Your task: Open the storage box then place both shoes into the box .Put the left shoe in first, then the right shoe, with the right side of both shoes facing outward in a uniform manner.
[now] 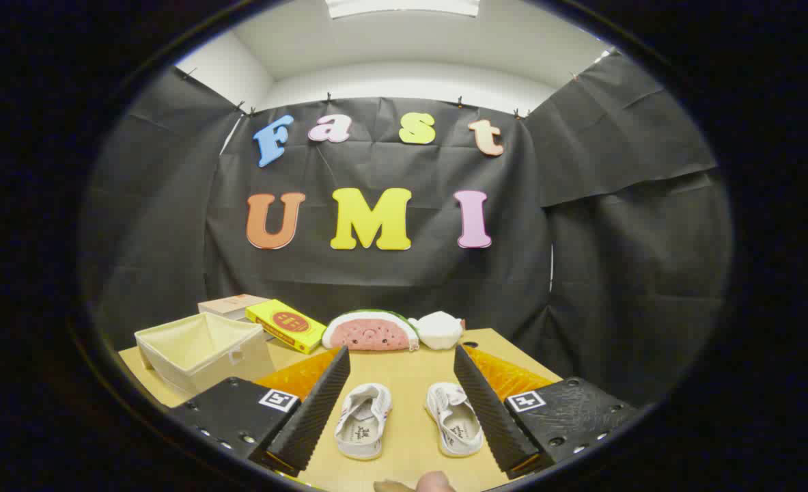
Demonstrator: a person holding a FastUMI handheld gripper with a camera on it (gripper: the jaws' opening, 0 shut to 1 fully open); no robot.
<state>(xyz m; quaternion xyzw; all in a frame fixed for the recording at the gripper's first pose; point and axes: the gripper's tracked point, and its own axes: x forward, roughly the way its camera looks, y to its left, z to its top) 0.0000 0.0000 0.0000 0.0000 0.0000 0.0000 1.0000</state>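
Table (404, 383): pale wood top, runs from under the tongs out to the black cloth wall behind

Storage box (202, 352): cream fabric, square, top open, nothing visible inside. Sits ahead of the tongs and off to the left, beyond the left finger, near the table's left corner

Tongs (401, 404): fingers spread wide, holding nothing. Both fingers (311, 410) angle inward toward the far end of the table, tips well apart. They hang above the tabletop with the two shoes in the gap between them

Watermelon-slice plush (371, 333): pink face, green rind, lies flat well beyond the fingertips, roughly centred between them, close to the cloth wall

Yellow carton (286, 325): flat, with a red oval mark on top, beyond the left fingertip, between the storage box and the plush. Its far end leans on a tan box (229, 305) just behind it

White plush (439, 329): small rounded lump, touching the right end of the watermelon plush, beyond the right fingertip

Left-hand shoe (363, 420): small white canvas shoe, sole down, opening up, lies between the fingers, nearer the left one. Toe points away from the tongs

Right-hand shoe (455, 420): same kind, between the fingers, just beside the right finger, toe away and turned slightly left. The two shoes lie near each other but apart, neither in the box

Fingertip (434, 482): tip of a person's finger, at the near edge just below the shoes
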